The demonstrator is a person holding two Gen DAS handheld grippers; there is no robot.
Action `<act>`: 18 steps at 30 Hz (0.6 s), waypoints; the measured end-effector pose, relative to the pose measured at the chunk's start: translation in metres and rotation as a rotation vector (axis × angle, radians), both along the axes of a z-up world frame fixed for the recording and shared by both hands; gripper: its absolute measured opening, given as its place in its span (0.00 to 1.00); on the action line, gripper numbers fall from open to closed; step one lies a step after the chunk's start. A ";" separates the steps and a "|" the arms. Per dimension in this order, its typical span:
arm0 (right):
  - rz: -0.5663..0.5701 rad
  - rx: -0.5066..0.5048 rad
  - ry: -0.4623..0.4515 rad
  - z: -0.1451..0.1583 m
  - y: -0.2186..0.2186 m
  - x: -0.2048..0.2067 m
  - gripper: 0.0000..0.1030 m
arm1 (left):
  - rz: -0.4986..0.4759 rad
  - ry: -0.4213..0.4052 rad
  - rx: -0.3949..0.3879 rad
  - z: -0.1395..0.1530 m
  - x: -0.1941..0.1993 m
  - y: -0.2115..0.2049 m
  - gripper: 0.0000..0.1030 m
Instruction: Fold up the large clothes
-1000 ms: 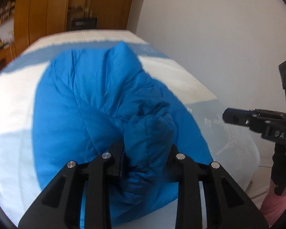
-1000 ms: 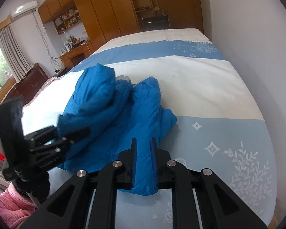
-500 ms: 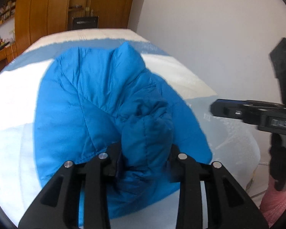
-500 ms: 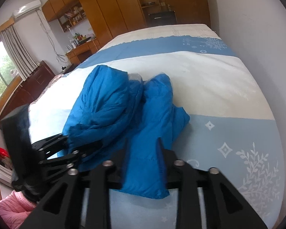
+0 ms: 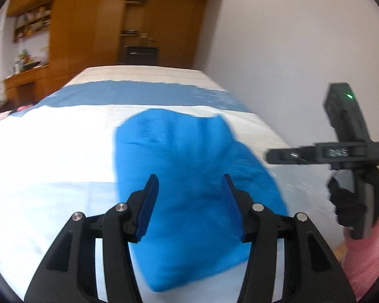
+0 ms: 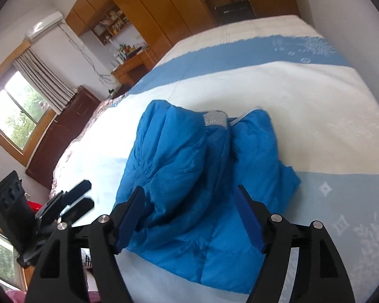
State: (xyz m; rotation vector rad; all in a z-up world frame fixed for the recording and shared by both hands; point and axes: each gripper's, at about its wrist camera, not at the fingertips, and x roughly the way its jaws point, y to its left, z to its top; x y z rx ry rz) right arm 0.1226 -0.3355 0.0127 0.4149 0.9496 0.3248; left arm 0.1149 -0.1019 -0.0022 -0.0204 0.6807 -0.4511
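Loosely heaped on the bed (image 6: 303,106), a soft, puffy, probably light blue down jacket (image 6: 189,176) lies free of the opening left gripper (image 5: 189,189) and right gripper (image 6: 189,202), best pinched at its hem.

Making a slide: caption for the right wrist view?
Opening right gripper above a folded blue padded jacket on a striped bed.

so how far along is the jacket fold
Looks mostly done: the blue puffer jacket lies bundled on the bed. In hand: nothing; left gripper and right gripper jaws are opening, clear of it. Left: perhaps tidying the loose right edge.
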 end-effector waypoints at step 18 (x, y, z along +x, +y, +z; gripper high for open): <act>0.001 0.076 0.189 -0.042 0.012 0.056 0.77 | 0.125 0.131 0.026 -0.039 0.049 0.044 0.49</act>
